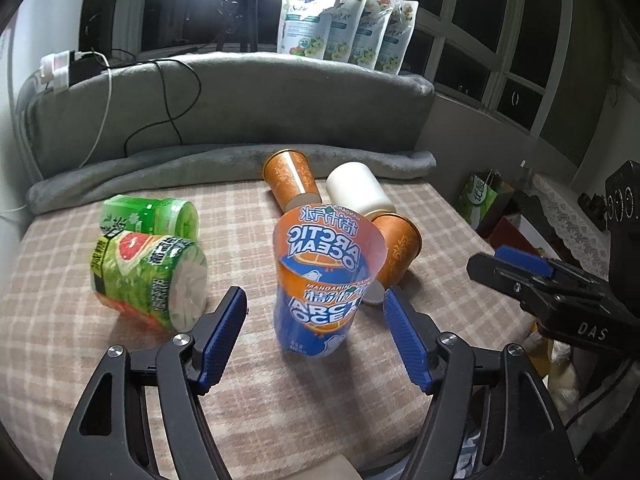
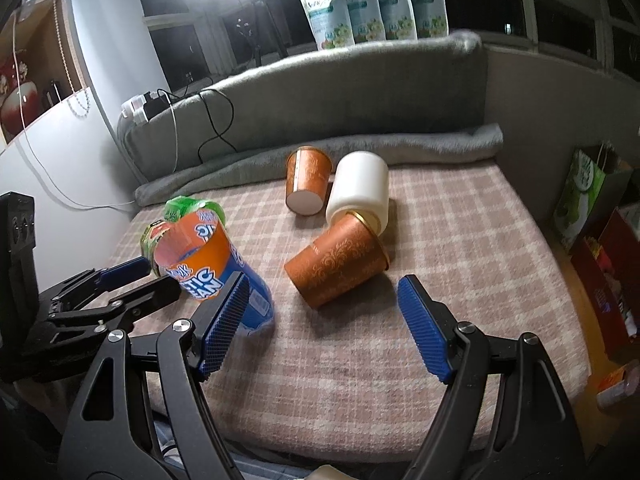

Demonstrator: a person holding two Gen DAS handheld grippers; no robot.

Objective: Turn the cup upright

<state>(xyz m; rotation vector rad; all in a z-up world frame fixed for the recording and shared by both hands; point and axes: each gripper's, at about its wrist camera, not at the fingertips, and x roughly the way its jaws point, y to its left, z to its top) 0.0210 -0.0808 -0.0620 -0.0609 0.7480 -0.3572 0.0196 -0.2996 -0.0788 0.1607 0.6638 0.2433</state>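
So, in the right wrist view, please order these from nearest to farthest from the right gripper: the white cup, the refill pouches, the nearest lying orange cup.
From the right gripper:
1. Nearest orange cup, lying on its side just ahead of the open fingers.
2. White cup, on its side behind it, further up the bed.
3. Refill pouches, standing on the grey ledge at the back.

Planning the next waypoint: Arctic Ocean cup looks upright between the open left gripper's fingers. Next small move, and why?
Probably back the left gripper straight off. The Arctic Ocean cup already stands mouth-up, leaning slightly, and the jaws are open with gaps on both sides. The right gripper, also open, faces the nearest orange cup, which lies on its side.
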